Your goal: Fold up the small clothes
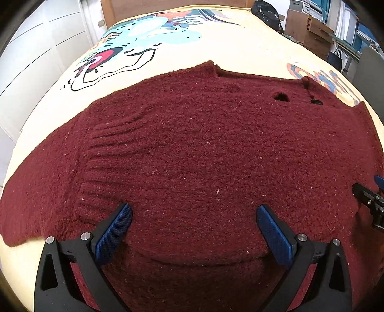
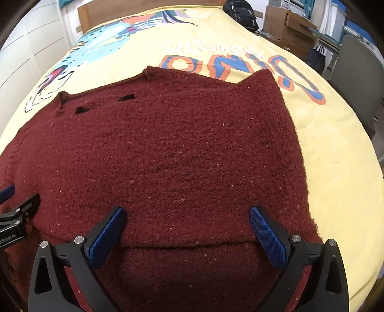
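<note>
Left wrist view: dark red fuzzy knit sweater [image 1: 204, 148] spread flat on a pale yellow bedspread with a cartoon dinosaur print [image 1: 240, 48]. Left gripper [image 1: 194, 228] sits over the sweater's near hem, jaws wide apart, nothing between the blue textured pads [image 1: 112, 232]. A folded edge of the sweater runs across just behind the fingertips. One sleeve lies out to the sweater's left side, ribbed cuff section visible beside the body. Two small dark holes [image 1: 281, 96] show near the sweater's far edge, by the neckline. Right gripper [image 1: 369, 204] pokes in at the sweater's right side, only partly visible there.

Right wrist view: right gripper [image 2: 187, 228] also over the near hem of the sweater [image 2: 180, 148], jaws spread wide, empty, blue pads [image 2: 266, 237] angled outward. Folded edge crosses between the fingers here too. Sweater's right side is folded in, giving a straight slanted edge against the bedspread [image 2: 336, 156]. Holes [image 2: 127, 97] again near the far neckline. Left gripper [image 2: 14, 216] at the sweater's left side, partly cut off. Black backpack [image 2: 242, 12] and brown wooden cabinet [image 2: 285, 21] well beyond the sweater's far edge; grey chair [image 2: 357, 76] off its right side.
</note>
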### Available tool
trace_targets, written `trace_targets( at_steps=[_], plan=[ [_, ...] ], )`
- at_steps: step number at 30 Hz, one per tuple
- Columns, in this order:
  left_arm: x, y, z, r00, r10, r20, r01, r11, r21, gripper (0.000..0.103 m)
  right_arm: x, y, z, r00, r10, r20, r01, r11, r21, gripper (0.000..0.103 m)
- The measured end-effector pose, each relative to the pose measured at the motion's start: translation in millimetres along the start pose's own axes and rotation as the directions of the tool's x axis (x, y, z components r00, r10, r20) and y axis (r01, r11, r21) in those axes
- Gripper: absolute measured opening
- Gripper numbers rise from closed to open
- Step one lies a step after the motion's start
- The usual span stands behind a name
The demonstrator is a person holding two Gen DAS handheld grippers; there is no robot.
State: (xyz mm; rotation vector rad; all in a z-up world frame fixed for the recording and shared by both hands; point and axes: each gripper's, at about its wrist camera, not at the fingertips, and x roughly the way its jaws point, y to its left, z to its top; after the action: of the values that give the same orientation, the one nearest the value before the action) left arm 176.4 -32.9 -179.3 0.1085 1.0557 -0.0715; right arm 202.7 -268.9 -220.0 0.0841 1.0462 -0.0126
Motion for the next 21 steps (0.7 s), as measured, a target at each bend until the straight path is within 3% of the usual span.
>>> trace_targets(
  at_steps=[9,16,21],
  plan=[
    [-3.7,0.1,3.9,0.999,0.001,-0.045,-0.001,1.000,-0.014,0.102,-7.8,7.3,8.4,0.999,-0.017,-0.043,0.016,0.999,-0.035,0.103],
    [-30.4,23.8,8.8,0.994,-0.067,-0.088,0.058,0.994,-0.093,0.102,-65.0,18.0,8.2,1.000,0.016,0.013,-0.015,0.997,-0.081,0.103],
    [-62.4,48.5,4.8,0.996,-0.069,-0.048,0.062,0.988,-0.140,0.102,-106.7,25.8,3.3,0.999,0.022,0.038,-0.018,0.994,-0.110,0.103]
  ],
)
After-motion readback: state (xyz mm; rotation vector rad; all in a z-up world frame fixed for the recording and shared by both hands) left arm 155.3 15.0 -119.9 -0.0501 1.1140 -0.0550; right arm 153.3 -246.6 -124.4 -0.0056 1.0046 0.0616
